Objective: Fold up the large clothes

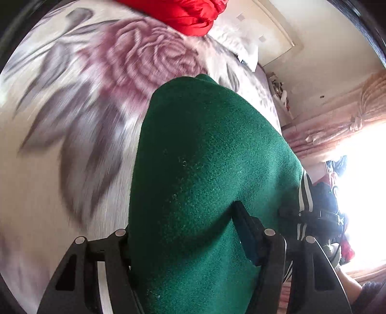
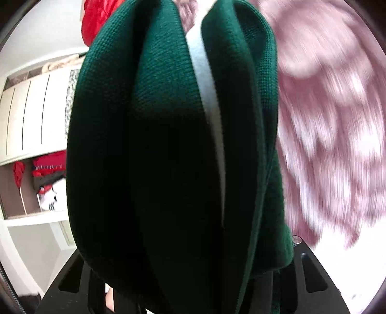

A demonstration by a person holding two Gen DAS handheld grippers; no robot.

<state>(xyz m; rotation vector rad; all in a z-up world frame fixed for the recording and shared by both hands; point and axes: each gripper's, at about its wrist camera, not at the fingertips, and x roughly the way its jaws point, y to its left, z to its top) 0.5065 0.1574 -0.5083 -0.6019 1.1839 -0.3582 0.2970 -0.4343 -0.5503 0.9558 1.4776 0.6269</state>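
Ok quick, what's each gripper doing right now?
Left gripper: closed on the green garment.
Right gripper: fingers hidden by bunched green garment; it looks gripped, jaws not visible.

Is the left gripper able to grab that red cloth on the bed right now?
Probably not yet. The left gripper is full of the green garment, whose bulk hangs in front of it, and the red cloth lies farther up the flowered bedspread. It would need to let go first.
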